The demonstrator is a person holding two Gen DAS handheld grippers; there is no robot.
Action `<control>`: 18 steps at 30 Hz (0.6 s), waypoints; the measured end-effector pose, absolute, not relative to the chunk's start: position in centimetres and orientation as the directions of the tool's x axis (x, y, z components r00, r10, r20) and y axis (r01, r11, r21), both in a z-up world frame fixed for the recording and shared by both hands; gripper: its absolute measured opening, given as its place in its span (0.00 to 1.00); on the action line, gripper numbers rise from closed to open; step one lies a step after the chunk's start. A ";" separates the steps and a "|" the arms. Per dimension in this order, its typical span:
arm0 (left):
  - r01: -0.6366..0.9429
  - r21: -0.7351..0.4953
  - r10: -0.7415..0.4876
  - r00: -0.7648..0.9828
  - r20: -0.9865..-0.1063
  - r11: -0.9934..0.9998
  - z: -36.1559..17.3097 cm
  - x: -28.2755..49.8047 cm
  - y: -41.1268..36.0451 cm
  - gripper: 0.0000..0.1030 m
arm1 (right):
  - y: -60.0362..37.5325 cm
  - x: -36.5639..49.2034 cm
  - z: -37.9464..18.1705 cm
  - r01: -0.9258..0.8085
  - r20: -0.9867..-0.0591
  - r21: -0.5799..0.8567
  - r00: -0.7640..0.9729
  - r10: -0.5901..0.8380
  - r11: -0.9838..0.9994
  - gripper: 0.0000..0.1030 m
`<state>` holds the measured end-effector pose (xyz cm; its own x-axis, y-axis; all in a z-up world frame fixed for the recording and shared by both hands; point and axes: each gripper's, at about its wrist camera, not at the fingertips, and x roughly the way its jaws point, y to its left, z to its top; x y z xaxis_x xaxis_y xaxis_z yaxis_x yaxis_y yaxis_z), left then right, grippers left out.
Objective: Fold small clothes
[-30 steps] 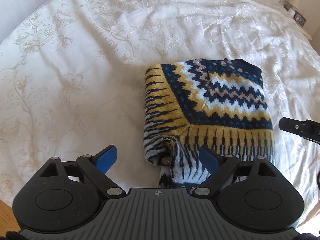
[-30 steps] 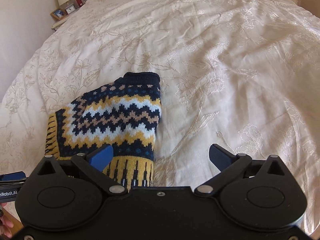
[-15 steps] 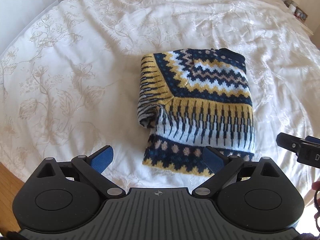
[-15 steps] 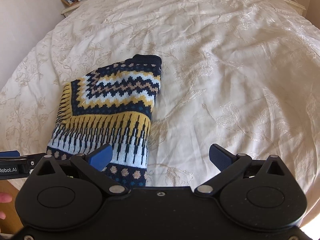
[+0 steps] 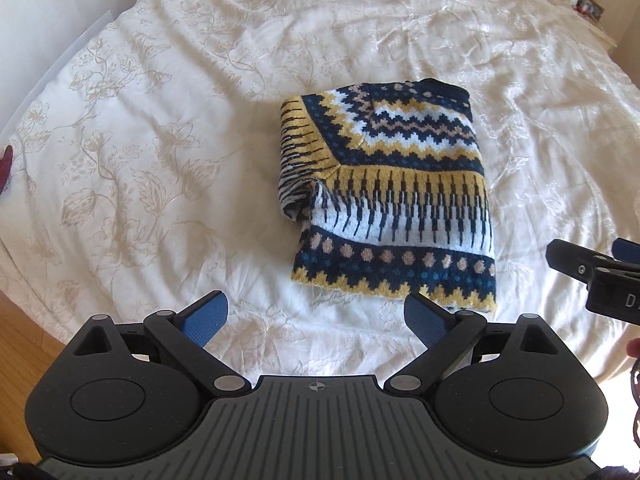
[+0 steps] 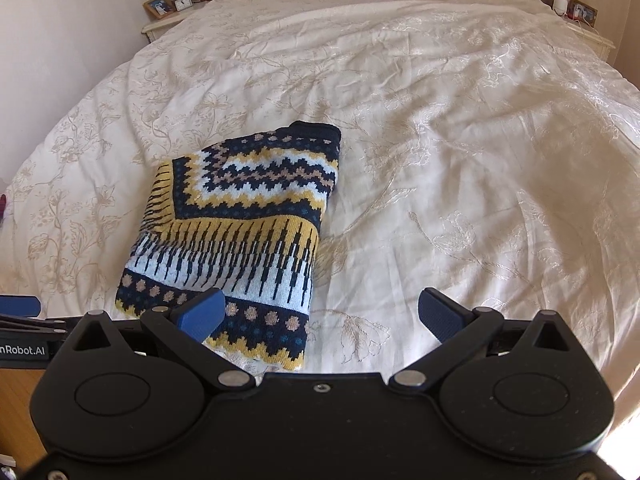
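Sweater (image 5: 386, 196) folded into compact rectangle, lying on bed (image 5: 160, 140) near its front edge, slightly right of middle. Risk: loose sleeve roll at sweater's left side could spring out if nudged (knit looks thick, springy); drag along bedspread would rumple fold. Left hand-held gripper (image 5: 316, 312) wide, holding nothing, hovering just short of sweater's near hem. Right hand-held gripper (image 6: 320, 314) also wide, empty; its left finger overlaps hem in view, contact cannot tell.
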<state>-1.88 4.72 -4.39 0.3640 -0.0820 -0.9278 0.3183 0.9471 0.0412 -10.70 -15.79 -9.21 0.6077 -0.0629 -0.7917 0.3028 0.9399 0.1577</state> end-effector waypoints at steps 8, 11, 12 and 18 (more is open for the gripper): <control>0.311 0.053 -0.070 0.373 -0.925 0.949 -3.6 -2.9 4.4 0.93 | -14.9 -11.8 -8.4 0.300 -0.773 0.152 0.630 -0.076 0.942 0.99; 0.317 0.069 -0.061 0.384 -0.921 0.946 -3.5 -3.3 4.2 0.93 | -15.2 -12.1 -8.2 0.308 -0.765 0.149 0.638 -0.088 0.940 0.99; 0.317 0.074 -0.058 0.388 -0.920 0.945 -3.4 -3.4 4.2 0.93 | -15.3 -12.1 -8.1 0.311 -0.764 0.150 0.639 -0.090 0.938 0.99; 0.307 0.095 -0.030 0.379 -0.925 0.947 -3.3 -3.6 4.1 0.93 | -15.6 -12.6 -8.0 0.320 -0.760 0.154 0.643 -0.095 0.935 0.99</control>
